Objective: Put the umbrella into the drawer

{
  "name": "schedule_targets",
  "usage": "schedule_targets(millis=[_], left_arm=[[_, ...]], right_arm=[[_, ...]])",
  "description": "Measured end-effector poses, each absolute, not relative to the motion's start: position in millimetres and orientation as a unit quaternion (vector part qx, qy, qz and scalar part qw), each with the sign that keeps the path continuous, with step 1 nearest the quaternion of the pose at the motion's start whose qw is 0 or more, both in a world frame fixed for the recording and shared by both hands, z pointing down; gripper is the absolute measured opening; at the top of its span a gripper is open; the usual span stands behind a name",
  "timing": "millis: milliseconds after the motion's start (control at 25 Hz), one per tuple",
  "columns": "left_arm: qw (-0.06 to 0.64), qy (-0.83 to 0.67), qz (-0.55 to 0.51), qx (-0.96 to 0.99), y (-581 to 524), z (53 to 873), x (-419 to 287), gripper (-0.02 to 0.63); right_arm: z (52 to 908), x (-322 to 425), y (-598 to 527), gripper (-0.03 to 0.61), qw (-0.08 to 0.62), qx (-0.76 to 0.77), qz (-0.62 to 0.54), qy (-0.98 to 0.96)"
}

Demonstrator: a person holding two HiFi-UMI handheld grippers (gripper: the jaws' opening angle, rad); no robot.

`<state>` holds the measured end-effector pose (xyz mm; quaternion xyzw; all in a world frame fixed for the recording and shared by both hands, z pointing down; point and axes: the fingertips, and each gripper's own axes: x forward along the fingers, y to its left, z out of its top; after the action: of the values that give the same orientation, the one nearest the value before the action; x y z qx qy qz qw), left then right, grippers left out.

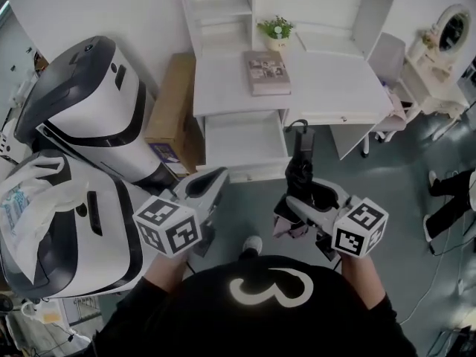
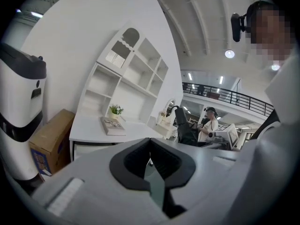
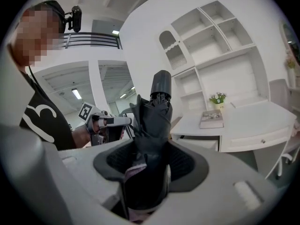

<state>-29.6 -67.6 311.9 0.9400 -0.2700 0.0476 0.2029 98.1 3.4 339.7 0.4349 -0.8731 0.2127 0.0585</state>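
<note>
A folded black umbrella (image 1: 300,171) stands between the jaws of my right gripper (image 1: 297,199), which is shut on it. Its handle end points towards the desk. In the right gripper view the umbrella (image 3: 152,121) rises out of that gripper (image 3: 150,158) and hides the pads. The white drawer (image 1: 245,141) is pulled open under the left part of the white desk (image 1: 335,80), a short way ahead of both grippers. My left gripper (image 1: 216,175) is level with the right one. It holds nothing, and its jaws meet at the tip (image 2: 150,146).
A book (image 1: 266,71) and a small potted plant (image 1: 277,30) sit on the desk. A cardboard box (image 1: 171,106) stands left of the drawer. Two large white-and-black machines (image 1: 89,103) are at the far left. A chair (image 1: 387,58) and a person's legs (image 1: 450,192) are at the right.
</note>
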Motion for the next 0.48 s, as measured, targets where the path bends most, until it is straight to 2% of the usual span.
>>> schedule_targets(millis=[480], left_arm=[[0.207, -0.279, 0.067, 0.935, -153.4, 331.9, -26.6, 0.009]], right_arm=[[348.6, 102.8, -87.6, 0.216, 0.085, 0.439, 0.214, -0.869]])
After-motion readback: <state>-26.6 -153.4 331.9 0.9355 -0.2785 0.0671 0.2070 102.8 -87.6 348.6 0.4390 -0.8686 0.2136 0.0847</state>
